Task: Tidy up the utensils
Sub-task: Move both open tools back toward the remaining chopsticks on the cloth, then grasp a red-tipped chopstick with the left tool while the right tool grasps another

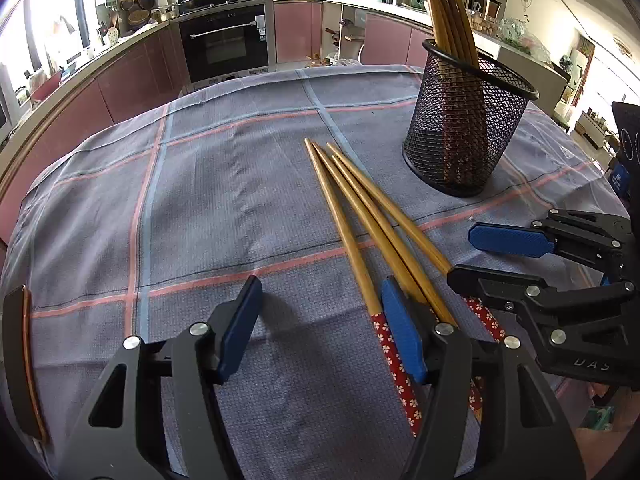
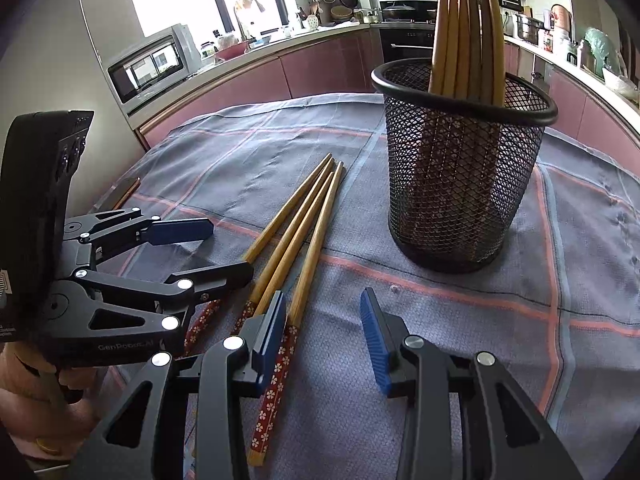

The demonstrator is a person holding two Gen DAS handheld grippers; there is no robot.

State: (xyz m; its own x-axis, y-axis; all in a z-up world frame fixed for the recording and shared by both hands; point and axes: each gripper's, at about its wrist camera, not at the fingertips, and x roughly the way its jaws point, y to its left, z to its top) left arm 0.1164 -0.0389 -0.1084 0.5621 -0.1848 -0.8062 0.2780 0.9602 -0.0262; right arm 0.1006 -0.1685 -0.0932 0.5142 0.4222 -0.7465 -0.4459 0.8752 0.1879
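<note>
A black wire-mesh cup (image 1: 460, 120) stands at 1 o'clock on the cloth-covered tabletop (image 1: 200, 200), holding several upright bamboo chopsticks (image 2: 466, 28). Four loose bamboo chopsticks with red flowered ends (image 1: 360, 220) lie at 5 o'clock of it. The left gripper (image 1: 320, 328) has its jaws spread, one chopstick between them, untouched. The right gripper (image 2: 324, 340) stands with jaws apart over bare cloth. Its own jaws hide some flowered ends.

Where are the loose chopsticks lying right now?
In both wrist views the loose chopsticks lie flat on the tablecloth, beside the mesh holder, tips pointing away.
</note>
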